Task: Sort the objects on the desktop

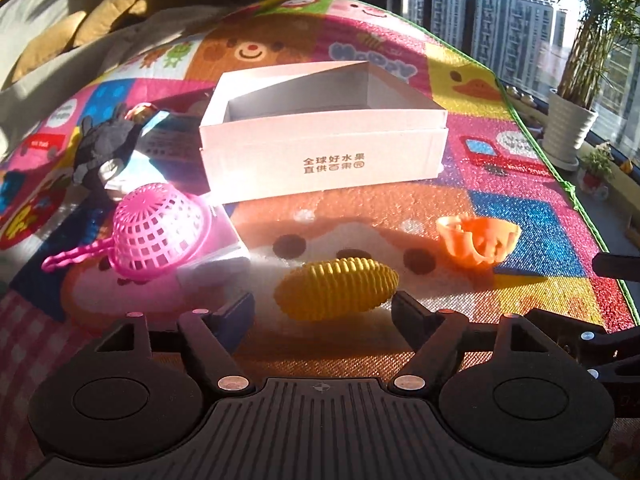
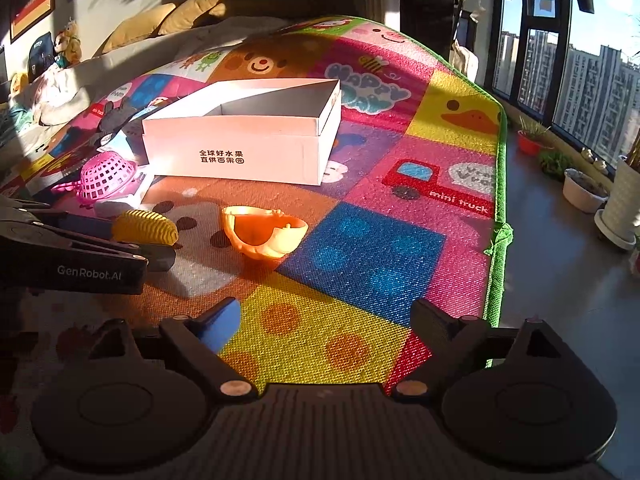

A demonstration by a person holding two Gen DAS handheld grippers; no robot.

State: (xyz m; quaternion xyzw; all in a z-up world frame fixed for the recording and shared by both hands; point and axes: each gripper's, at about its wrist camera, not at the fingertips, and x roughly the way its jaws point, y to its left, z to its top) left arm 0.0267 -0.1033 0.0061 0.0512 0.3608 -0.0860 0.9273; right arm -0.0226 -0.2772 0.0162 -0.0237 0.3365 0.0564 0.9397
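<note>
A yellow toy corn cob (image 1: 338,290) lies on the play mat, just ahead of my open left gripper (image 1: 322,312), between its fingertips but not held. It also shows in the right wrist view (image 2: 144,226), with the left gripper (image 2: 132,240) around it. An orange toy bowl (image 1: 478,242) sits to the right, also visible in the right wrist view (image 2: 264,234). A pink mesh strainer (image 1: 152,234) lies upside down at left. An open white cardboard box (image 1: 324,160) stands behind them, empty as far as I can see. My right gripper (image 2: 326,320) is open and empty over the mat.
A dark plush toy (image 1: 106,148) and a flat white package (image 1: 216,248) lie left of the box. The colourful play mat (image 2: 360,256) ends at a green edge on the right; beyond it are floor, potted plants (image 1: 570,124) and a window. Cushions lie at the back.
</note>
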